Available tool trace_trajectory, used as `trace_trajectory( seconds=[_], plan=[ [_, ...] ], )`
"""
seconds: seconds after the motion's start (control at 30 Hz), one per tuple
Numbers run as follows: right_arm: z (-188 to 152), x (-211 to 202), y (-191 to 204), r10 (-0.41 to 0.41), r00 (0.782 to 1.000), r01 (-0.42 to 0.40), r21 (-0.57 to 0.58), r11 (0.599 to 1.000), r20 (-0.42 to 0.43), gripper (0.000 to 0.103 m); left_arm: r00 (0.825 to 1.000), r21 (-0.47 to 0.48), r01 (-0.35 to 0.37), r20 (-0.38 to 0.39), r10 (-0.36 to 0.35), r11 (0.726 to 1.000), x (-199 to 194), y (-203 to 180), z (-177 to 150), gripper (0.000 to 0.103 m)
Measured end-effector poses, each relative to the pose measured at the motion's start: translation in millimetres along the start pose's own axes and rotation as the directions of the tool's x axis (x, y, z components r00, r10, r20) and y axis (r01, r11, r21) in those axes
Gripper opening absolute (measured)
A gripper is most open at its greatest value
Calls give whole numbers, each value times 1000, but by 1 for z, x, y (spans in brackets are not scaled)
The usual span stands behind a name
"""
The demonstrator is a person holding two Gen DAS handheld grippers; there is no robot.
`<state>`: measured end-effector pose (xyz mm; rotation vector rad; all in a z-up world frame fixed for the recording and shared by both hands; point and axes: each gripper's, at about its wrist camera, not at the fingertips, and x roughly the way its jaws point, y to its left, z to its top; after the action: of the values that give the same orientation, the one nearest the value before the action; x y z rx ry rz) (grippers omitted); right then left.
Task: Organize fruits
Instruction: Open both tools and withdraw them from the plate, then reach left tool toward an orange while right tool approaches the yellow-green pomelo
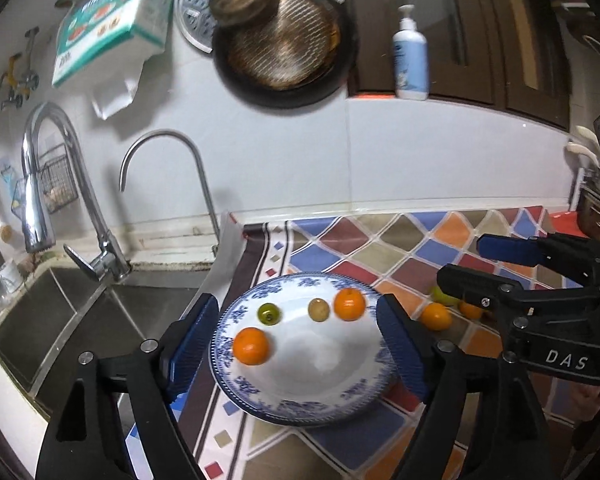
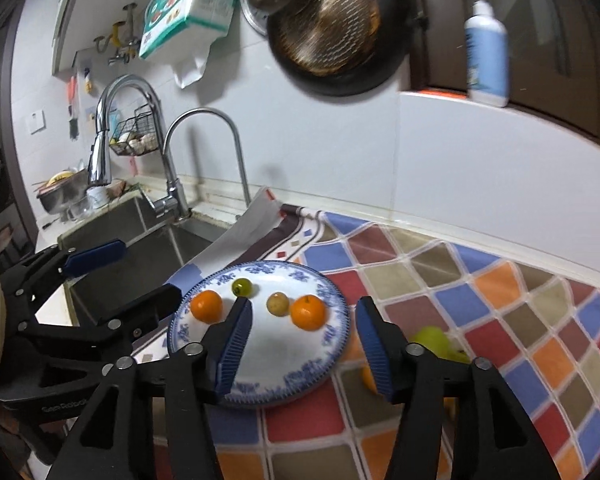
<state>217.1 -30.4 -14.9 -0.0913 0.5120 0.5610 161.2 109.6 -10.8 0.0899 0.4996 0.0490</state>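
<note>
A blue-and-white plate (image 1: 260,404) (image 2: 332,344) rests on the checkered mat beside the sink. It holds two oranges (image 1: 251,346) (image 1: 349,304), a small green fruit (image 1: 269,314) and a yellowish fruit (image 1: 319,309). More fruit lies on the mat right of the plate: an orange (image 1: 436,316) and a green fruit (image 2: 432,340), partly hidden by fingers. My left gripper (image 1: 296,302) hovers open above the plate, holding nothing. My right gripper (image 2: 304,304) is also open and empty above the plate's near side. Each gripper shows at the edge of the other's view.
A steel sink (image 1: 80,320) with two faucets (image 1: 48,184) lies left of the mat (image 1: 380,248). A dark pan (image 1: 284,52) and a tissue pack (image 1: 112,20) hang on the wall. A pump bottle (image 1: 411,52) stands on the ledge.
</note>
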Motion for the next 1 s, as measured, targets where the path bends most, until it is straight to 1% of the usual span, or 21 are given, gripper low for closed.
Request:
trace_trajectory(
  seconds=[0.1,0.27,0.5,0.73,1.0],
  plan=[
    [-6,-21,-8,-34,999,34,13,999,16,60,1000,12,10,17,-10,1000,-12,-13,-1,87],
    [-20,-54,-22,-104,994,103,35,994,32,64,998,41,48,41,-49,998,-28,-35,-2,88],
    [-41,-80,-40,-183,983,181,72,981,27,64,994,88,87,63,-93,992,-37,-62,-4,90],
    [-56,-89,-63,-255,967,253,100,962,4,64,992,128,115,42,-121,985,-25,-85,-9,90],
    [-67,-74,-83,-275,960,278,108,954,-48,64,987,195,154,6,-159,968,0,-102,-18,90]
  ],
)
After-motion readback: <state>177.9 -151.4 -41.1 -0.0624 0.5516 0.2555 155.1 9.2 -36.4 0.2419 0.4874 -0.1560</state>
